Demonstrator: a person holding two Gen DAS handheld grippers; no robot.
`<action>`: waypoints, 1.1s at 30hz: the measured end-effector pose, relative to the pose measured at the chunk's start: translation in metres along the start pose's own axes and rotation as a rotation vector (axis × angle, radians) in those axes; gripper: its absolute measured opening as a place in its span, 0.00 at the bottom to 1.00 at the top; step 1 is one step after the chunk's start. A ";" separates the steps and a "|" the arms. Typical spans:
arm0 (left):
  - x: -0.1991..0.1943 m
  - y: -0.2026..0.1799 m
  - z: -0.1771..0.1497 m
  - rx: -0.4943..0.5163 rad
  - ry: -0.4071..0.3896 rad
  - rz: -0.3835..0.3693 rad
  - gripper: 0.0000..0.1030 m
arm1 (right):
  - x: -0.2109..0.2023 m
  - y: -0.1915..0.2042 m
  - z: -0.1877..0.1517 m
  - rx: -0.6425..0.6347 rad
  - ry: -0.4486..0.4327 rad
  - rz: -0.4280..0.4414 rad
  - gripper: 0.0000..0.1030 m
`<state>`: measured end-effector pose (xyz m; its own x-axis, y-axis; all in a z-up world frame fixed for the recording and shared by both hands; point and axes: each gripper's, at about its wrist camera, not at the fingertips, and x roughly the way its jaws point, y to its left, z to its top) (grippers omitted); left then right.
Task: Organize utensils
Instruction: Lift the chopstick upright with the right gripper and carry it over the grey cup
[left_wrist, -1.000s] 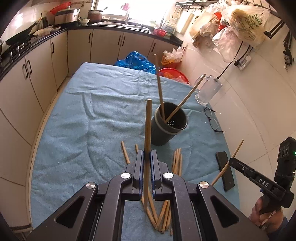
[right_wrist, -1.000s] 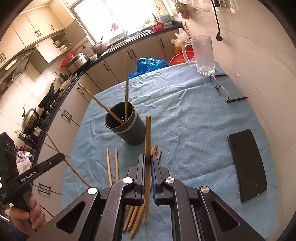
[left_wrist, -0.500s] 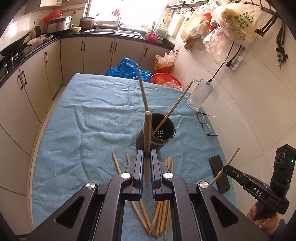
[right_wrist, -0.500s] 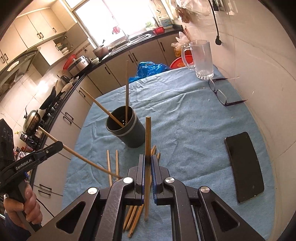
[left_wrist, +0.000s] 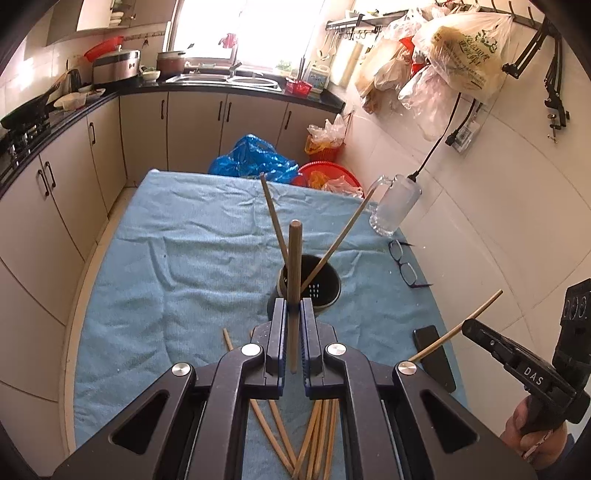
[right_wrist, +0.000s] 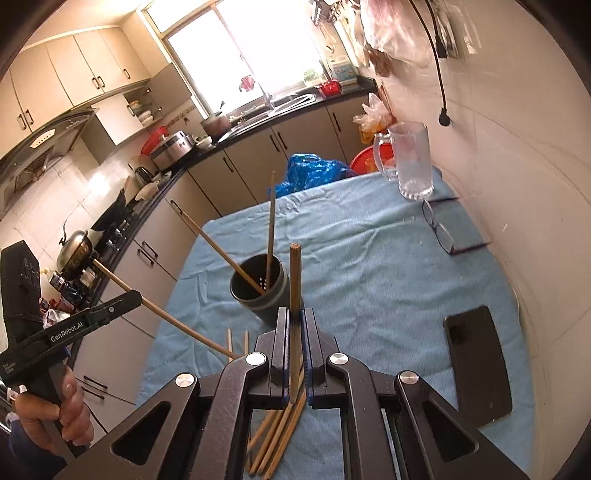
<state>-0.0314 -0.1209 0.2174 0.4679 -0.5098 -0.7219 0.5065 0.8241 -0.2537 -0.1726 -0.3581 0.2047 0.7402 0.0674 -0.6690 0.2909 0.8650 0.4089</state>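
Chopsticks, thin tan wood, stand pinched upright in left claw (left_wrist: 294, 314) and right claw (right_wrist: 294, 321).

We're looking down along the left gripper (left_wrist: 293, 314) at the dark holder (left_wrist: 310, 286) from close above, kitchen window beyond. From the right gripper (right_wrist: 293, 321) we face the same holder (right_wrist: 258, 290) from its other side. Both views share the blue cloth (left_wrist: 184, 266) around it.
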 end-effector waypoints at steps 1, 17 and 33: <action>-0.001 -0.001 0.002 0.001 -0.003 0.000 0.06 | -0.001 0.000 0.003 -0.001 -0.004 0.003 0.06; -0.042 -0.004 0.014 -0.048 -0.100 0.033 0.06 | 0.003 0.003 0.032 -0.038 0.004 0.062 0.06; -0.098 0.025 -0.004 -0.150 -0.168 0.162 0.06 | 0.032 0.030 0.052 -0.098 0.064 0.177 0.06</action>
<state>-0.0672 -0.0491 0.2789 0.6541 -0.3919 -0.6469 0.3081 0.9192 -0.2453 -0.1088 -0.3561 0.2283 0.7335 0.2513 -0.6315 0.0973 0.8807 0.4635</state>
